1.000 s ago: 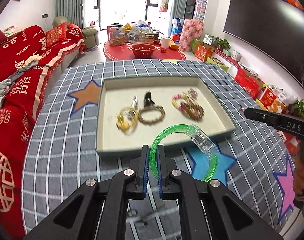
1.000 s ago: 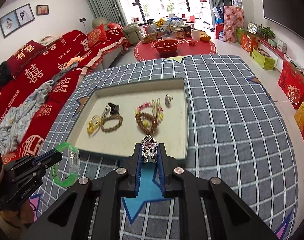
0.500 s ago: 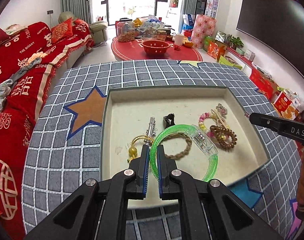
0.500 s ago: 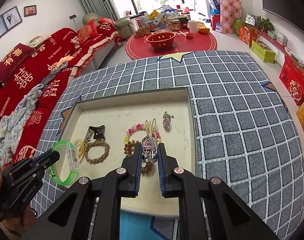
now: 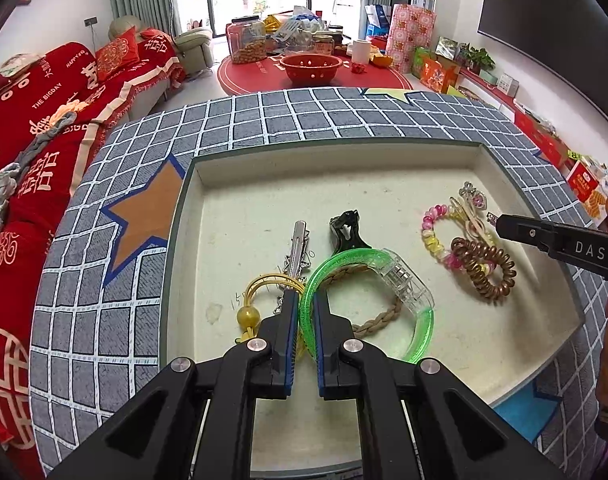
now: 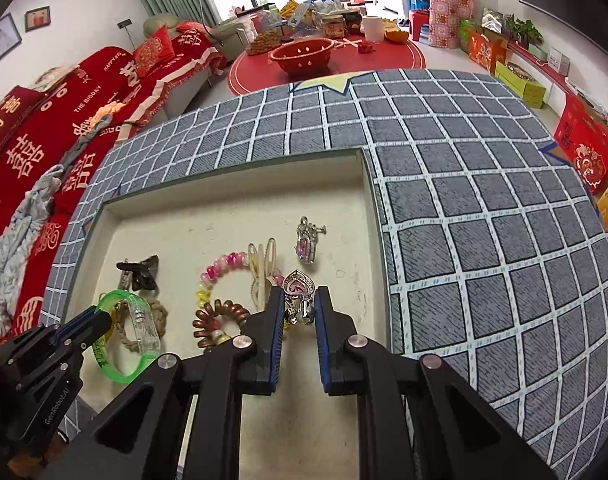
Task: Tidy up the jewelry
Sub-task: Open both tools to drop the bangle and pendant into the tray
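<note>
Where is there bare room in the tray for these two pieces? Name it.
Bare floor runs along the tray far wall, and down the right side beyond the heart charm. The middle is crowded: gold hair tie, braided band, bead bracelet and coil tie.

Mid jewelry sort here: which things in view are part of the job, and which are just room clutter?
Job:
tray
green bangle, in left tongs
heart charm, in right tongs
bead bracelet
coil tie
black clip

Clutter:
red colander
sofa
</note>
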Motion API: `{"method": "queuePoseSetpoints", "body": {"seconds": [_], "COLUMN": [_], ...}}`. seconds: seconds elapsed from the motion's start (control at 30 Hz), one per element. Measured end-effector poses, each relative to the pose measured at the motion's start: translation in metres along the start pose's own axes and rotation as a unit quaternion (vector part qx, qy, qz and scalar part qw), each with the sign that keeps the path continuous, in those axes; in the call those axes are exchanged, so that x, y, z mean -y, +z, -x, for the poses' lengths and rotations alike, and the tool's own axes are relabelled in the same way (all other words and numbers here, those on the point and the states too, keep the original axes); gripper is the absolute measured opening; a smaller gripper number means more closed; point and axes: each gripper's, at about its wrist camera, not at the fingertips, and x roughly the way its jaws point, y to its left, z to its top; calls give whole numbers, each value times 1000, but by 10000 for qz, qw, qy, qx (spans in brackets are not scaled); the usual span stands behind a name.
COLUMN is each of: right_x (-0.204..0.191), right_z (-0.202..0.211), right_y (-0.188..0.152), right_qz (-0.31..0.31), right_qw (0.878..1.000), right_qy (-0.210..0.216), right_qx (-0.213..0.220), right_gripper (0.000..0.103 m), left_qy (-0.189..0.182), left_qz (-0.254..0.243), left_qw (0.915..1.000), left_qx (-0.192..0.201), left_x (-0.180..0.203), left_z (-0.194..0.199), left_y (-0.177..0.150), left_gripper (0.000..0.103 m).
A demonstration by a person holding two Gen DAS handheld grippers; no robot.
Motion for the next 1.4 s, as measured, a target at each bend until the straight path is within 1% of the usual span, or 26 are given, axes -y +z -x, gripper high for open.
{"method": "queuePoseSetpoints", "body": {"seconds": [0.27,0.43,0.47,0.53,0.57,0.6,0.67,0.73,0.83,1.1,1.13,1.17,1.2,1.23,1.27,1.3,1.4], "right_x": [4,4,4,3,2,1,-2,-5,-6,-8,-8,-8,-8,-8,-8,-8,-7], "right_z": [-6,-7,-7,-6,-5,-3,2,6,12,32,34,36,37,39,40,41,42], "right_y": [-3,-1,-1,0,0,1,2,1,0,-4,-4,-4,-4,-5,-5,-6,-6], "right_qz": [-104,-124,-126,-111,-102,-100,-110,-124,-184,-278,-285,-295,-303,-310,-313,-316,-318], "right_qw": [9999,9998,9998,9997,9997,9997,9995,9993,9988,9976,9975,9974,9973,9973,9973,9973,9974], "right_qy": [3,23,43,119,153,197,286,360,459,597,607,616,624,624,617,617,603], "right_qx": [-89,-144,-161,-170,-148,-114,-41,-2,40,198,214,220,228,242,254,256,251], "right_gripper": [17,18,20,33,48,55,58,58,64,64,66,70,71,71,71,71,71], "left_qy": [210,276,297,334,345,355,382,427,464,469,464,478,496,558,602,638,576], "left_qz": [-216,-260,-271,-290,-292,-289,-282,-296,-303,-265,-258,-252,-250,-212,-170,-141,-208], "left_qw": [9995,9993,9992,9990,9990,9989,9989,9986,9982,9978,9979,9978,9977,9972,9966,9953,9956], "left_qx": [-9,-7,3,22,28,34,63,122,218,375,379,383,385,440,542,716,709], "left_x": [7,8,8,9,9,9,9,10,9,9,9,8,9,8,6,6,9], "left_z": [-2,-1,0,1,2,3,6,11,19,31,32,33,33,35,38,44,48], "left_y": [-2,-1,-1,-1,0,0,0,0,1,4,4,5,5,5,5,4,6], "left_gripper": [21,21,21,21,21,21,21,21,21,21,22,33,52,97,103,103,103]}}
